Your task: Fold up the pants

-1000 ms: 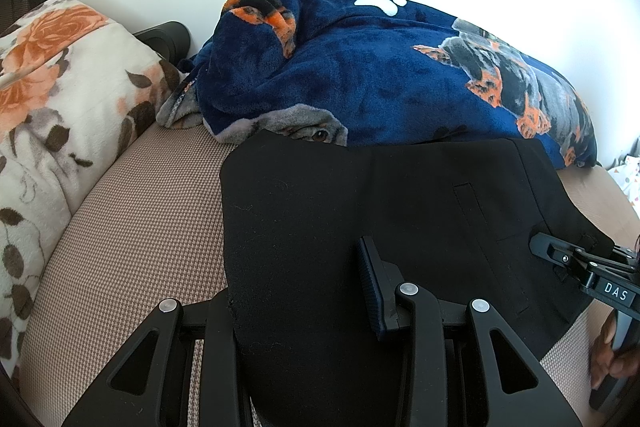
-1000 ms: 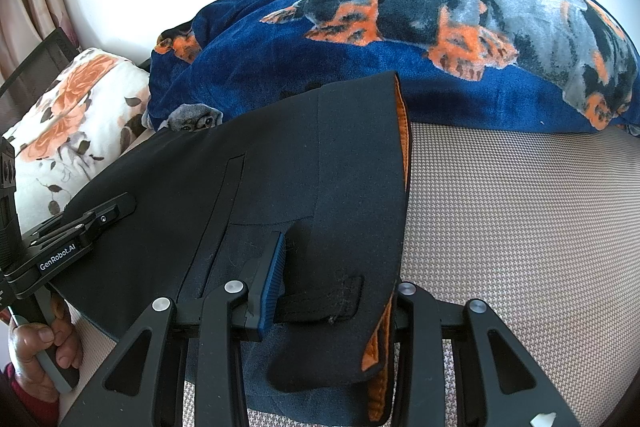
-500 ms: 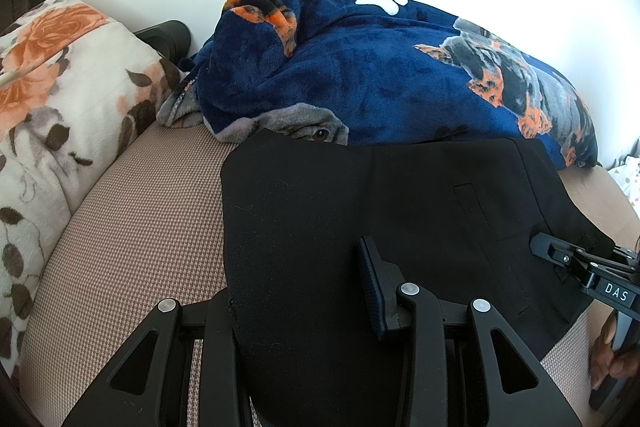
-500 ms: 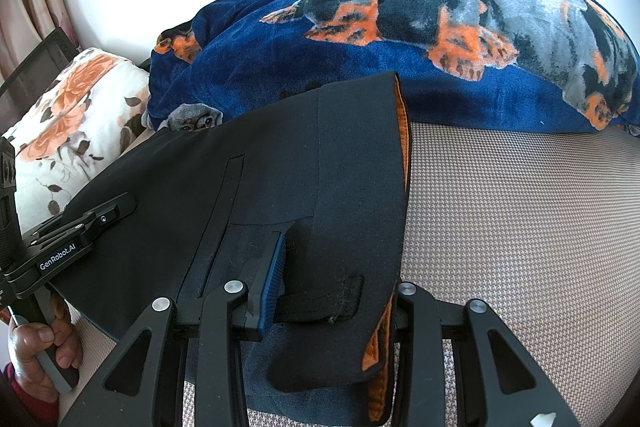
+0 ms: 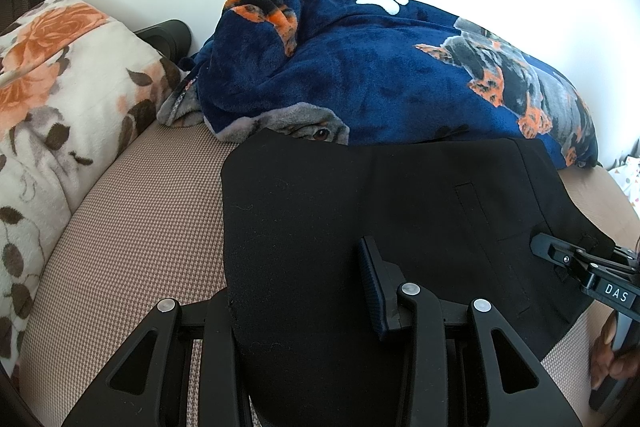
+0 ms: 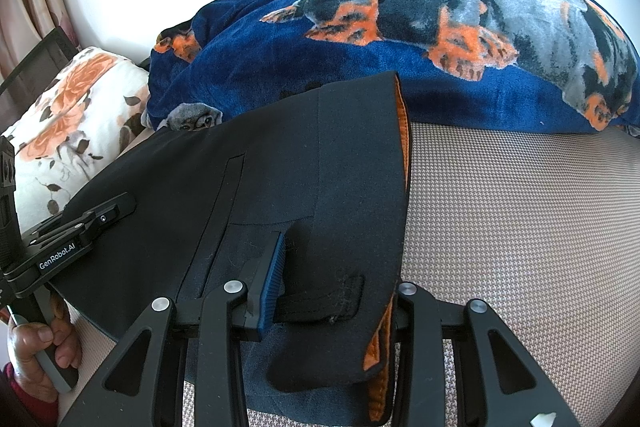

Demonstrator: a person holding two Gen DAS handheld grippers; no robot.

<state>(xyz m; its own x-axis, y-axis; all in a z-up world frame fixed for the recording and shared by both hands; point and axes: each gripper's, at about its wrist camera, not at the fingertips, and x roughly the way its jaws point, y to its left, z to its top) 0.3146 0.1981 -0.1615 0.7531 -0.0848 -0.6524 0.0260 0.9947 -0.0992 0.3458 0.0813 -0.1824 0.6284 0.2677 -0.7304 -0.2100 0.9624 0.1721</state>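
Observation:
Black pants [image 5: 360,203] lie folded on a beige checked surface [image 5: 132,227], with an orange lining along one edge [image 6: 402,131] in the right wrist view. My left gripper [image 5: 296,291] has its jaws apart, with the near left edge of the pants lying between them; one blue-padded finger [image 5: 370,287] rests on the cloth. My right gripper [image 6: 336,291] also stands with jaws apart around the waistband end [image 6: 340,227], a belt loop [image 6: 340,297] between the fingers. Each gripper shows in the other's view, the right [image 5: 576,263] and the left [image 6: 80,227].
A navy blanket with dog prints [image 5: 380,75] is heaped right behind the pants. A floral pillow [image 5: 60,99] lies at the left. A white wall stands behind. Bare beige surface extends to the right [image 6: 520,227].

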